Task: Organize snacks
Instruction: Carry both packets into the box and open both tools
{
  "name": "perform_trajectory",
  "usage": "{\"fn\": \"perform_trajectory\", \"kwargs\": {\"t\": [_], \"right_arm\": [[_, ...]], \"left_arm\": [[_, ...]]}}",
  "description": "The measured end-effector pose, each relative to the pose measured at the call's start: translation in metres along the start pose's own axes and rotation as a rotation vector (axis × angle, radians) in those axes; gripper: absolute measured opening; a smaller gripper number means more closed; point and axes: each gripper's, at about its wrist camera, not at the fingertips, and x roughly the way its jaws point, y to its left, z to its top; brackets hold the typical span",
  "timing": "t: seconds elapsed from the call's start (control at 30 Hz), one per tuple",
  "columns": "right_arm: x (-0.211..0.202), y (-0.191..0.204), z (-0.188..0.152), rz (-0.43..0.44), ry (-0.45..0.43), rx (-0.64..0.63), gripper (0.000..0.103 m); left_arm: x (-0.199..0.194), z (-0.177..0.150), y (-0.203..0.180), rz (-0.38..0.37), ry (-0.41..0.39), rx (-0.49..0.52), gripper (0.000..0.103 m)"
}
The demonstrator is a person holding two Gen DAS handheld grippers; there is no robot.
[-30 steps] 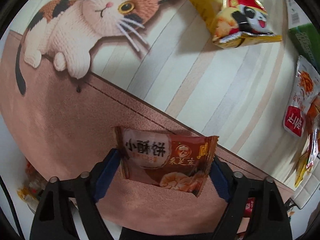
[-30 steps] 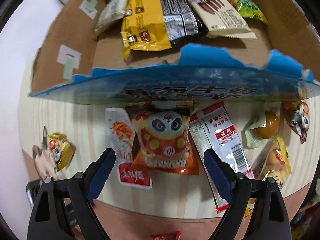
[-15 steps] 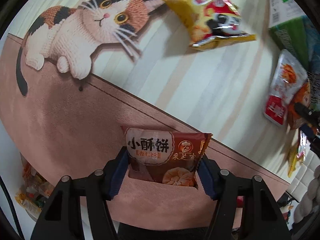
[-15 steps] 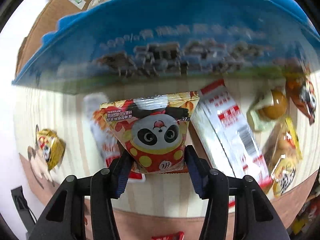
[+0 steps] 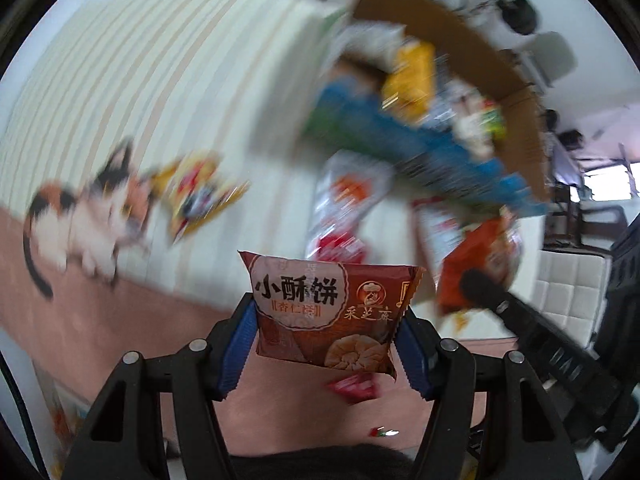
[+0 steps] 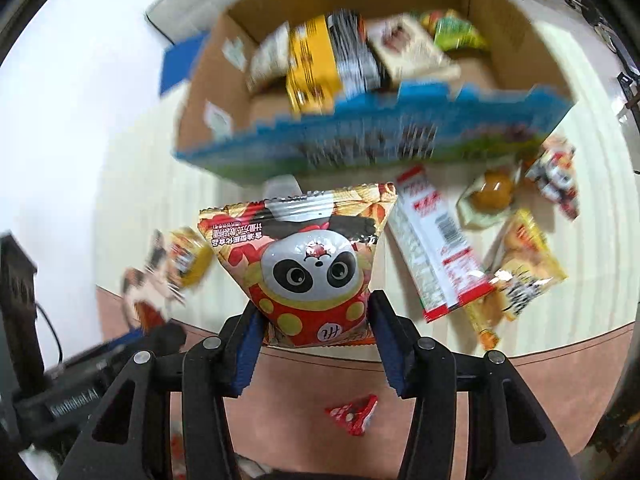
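Now the brown pastry packet [image 5: 324, 316] sits pinched between the blue pads of the left gripper [image 5: 326, 344], off the mat and with its printed face to the camera; those jaws closed onto it within the last second and have held steady since. Likewise the panda snack bag [image 6: 316, 276] is clamped at its lower, narrower end by the right gripper [image 6: 316, 344], whose jaws also closed earlier in that second and now press on its sides. Beyond the bag stands the cardboard box [image 6: 508, 28] with a blue front flap, holding several packets, among them a yellow-and-black one [image 6: 320, 68] and a green one [image 6: 456, 32]. On the striped mat [image 6: 132, 184] in front of the box lie a long white-and-red packet [image 6: 436, 244], a yellow packet [image 6: 528, 260] and a wrapped brown egg-like snack [image 6: 492, 196]. A small red wrapper [image 6: 354, 414] lies on the pink band nearer the gripper, and the printed cat [image 5: 80, 216] shows blurred at the left.
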Motion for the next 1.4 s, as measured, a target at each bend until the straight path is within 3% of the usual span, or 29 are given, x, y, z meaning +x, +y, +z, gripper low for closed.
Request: {"fn": "perform_trajectory", "kwargs": {"t": [0.13, 0.23, 0.4, 0.57, 0.8, 1.13, 1.17, 1.27, 1.3, 1.4], "right_arm": [[-0.044, 0.002, 0.024, 0.047, -0.073, 0.008, 0.054], [-0.066, 0.002, 0.05, 0.035, -0.136, -0.005, 0.054], [-0.07, -0.017, 0.099, -0.019, -0.175, 0.012, 0.054], [-0.047, -0.03, 0.137, -0.055, -0.147, 0.031, 0.054], [-0.013, -0.043, 0.158, -0.092, -0.081, 0.034, 0.054], [0.022, -0.062, 0.167, -0.106, 0.018, 0.044, 0.056], [0.025, -0.064, 0.167, -0.114, 0.027, 0.047, 0.058], [0.028, -0.068, 0.167, -0.128, 0.036, 0.043, 0.083], [0.029, -0.069, 0.167, -0.128, 0.039, 0.048, 0.086], [0.027, -0.072, 0.167, -0.133, 0.037, 0.049, 0.087]], "left_arm": [[-0.023, 0.036, -0.035, -0.027, -0.048, 0.085, 0.062], [-0.027, 0.071, -0.057, -0.027, -0.07, 0.133, 0.062], [0.0, 0.132, -0.083, -0.041, -0.006, 0.157, 0.063], [0.05, 0.17, -0.096, -0.038, 0.092, 0.15, 0.063], [0.099, 0.185, -0.105, -0.027, 0.19, 0.154, 0.063], [0.124, 0.184, -0.111, 0.01, 0.259, 0.171, 0.072], [0.124, 0.184, -0.11, 0.013, 0.256, 0.172, 0.074], [0.124, 0.184, -0.11, 0.02, 0.253, 0.191, 0.084], [0.123, 0.184, -0.111, 0.021, 0.253, 0.198, 0.089], [0.119, 0.185, -0.113, 0.038, 0.231, 0.208, 0.091]]}}
